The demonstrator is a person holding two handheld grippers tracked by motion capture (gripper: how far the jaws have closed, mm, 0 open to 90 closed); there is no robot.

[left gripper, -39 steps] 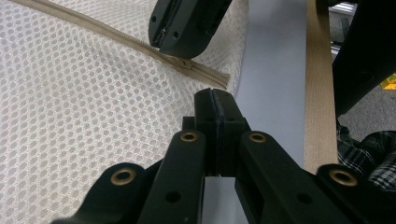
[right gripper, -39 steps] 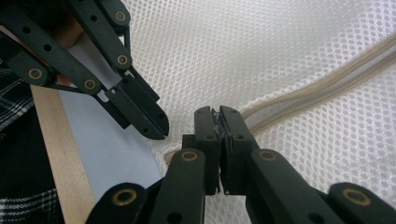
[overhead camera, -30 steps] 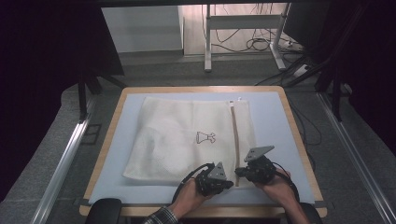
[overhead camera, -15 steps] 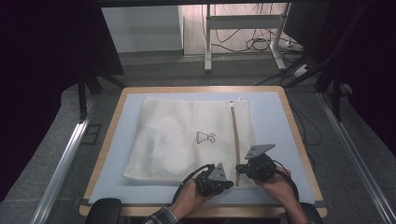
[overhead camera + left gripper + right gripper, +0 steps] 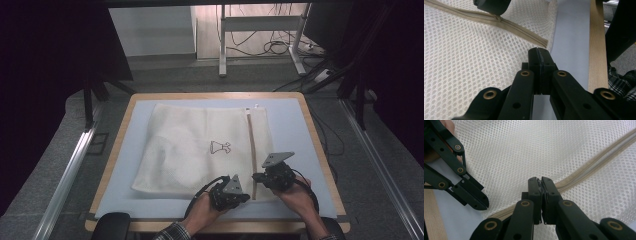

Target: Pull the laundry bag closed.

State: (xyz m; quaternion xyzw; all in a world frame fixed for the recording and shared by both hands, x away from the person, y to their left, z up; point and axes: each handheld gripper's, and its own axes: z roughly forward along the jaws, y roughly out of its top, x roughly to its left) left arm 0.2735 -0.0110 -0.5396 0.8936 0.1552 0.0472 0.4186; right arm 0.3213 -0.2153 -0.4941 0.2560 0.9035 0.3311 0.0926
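Here, one mesh bag [image 5: 200, 150], two claws.

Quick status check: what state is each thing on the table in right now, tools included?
Mesh bag: lying flat on the mat.
Zipper: closed along the stretch in view.
Left tool: shut, at the bag's near corner.
Right tool: shut, on the zipper near its end; whether it grips the pull is unclear.

One mesh bag [image 5: 200, 150], one zipper [image 5: 251, 150], two grippers, one table [image 5: 120, 130].
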